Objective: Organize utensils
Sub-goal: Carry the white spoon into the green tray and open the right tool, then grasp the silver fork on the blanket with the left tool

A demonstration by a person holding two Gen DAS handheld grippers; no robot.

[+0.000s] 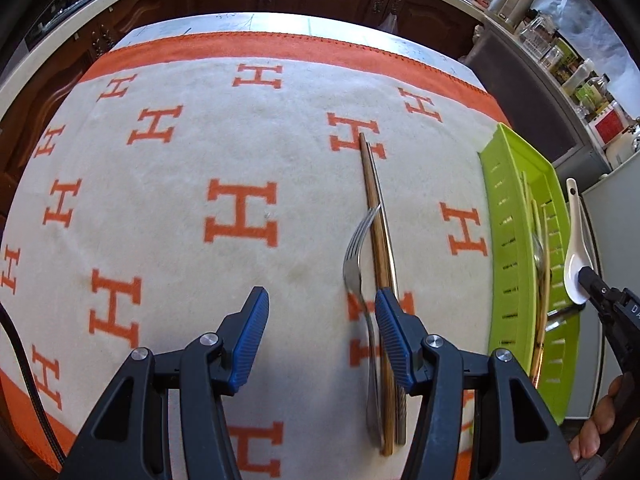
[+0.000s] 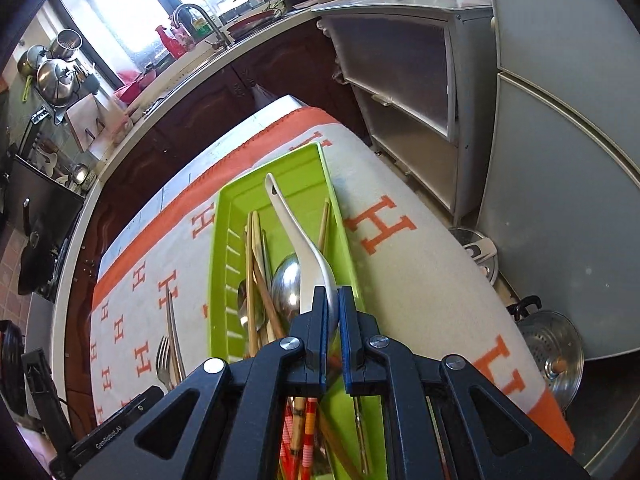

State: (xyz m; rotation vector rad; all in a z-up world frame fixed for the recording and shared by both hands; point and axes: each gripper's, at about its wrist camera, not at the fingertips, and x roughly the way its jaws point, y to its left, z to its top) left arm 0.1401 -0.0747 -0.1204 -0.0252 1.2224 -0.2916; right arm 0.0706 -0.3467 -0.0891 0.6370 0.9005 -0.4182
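My right gripper (image 2: pixel 332 308) is shut on the bowl of a white ceramic spoon (image 2: pixel 298 232). It holds the spoon above the green slotted tray (image 2: pixel 224 216), handle pointing away. Several chopsticks (image 2: pixel 250 264) and a metal spoon (image 2: pixel 286 284) lie in the tray. In the left wrist view the same white spoon (image 1: pixel 574 240) hangs over the tray (image 1: pixel 496 208) at the right. My left gripper (image 1: pixel 322 308) is open above the blanket. A steel fork (image 1: pixel 354 264) and a pair of chopsticks (image 1: pixel 374 208) lie under its right finger (image 1: pixel 386 312). Nothing is gripped there.
An orange-and-cream blanket with H marks (image 1: pixel 240 216) covers the table. The tray sits near the table's right edge. Beyond that edge stand a grey cabinet (image 2: pixel 404 92) and a pot lid on the floor (image 2: pixel 554 356). Kitchen counters run behind.
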